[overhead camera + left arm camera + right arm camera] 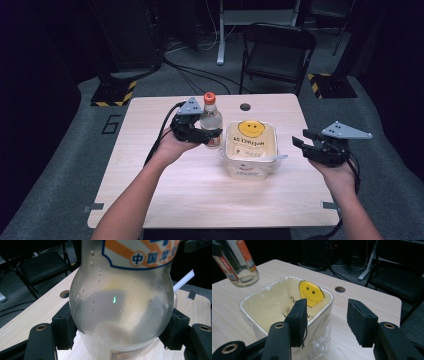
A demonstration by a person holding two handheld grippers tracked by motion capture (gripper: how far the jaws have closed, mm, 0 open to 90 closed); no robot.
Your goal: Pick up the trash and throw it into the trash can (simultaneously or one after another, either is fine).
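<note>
Pale wooden table (165, 190), bare apart from two things near its middle. Square translucent tub (251, 148) taken as landmark: smiley sticker on the far inner wall, a white straw or spoon handle (276, 158) jutting over the right rim, seemingly empty though the floor is hard to judge through the cloudy plastic.

Just left of the tub, clear of it or barely touching, a glass bottle (211, 121) with an orange cap, standing or lifted slightly; cannot tell which, base hidden behind the gripper. Clamped low on its bulging body by the left gripper (209, 135), pads (65, 330) pressed against both sides of the wet glass, probably gripped there for a steady lift or pour toward the tub. Label cut off at top and bottom, lettering only partly legible.

Right of the tub, well apart, the right gripper (299, 138), fingers (361, 322) spread, holding nothing, likely waiting to steady the tub.
</note>
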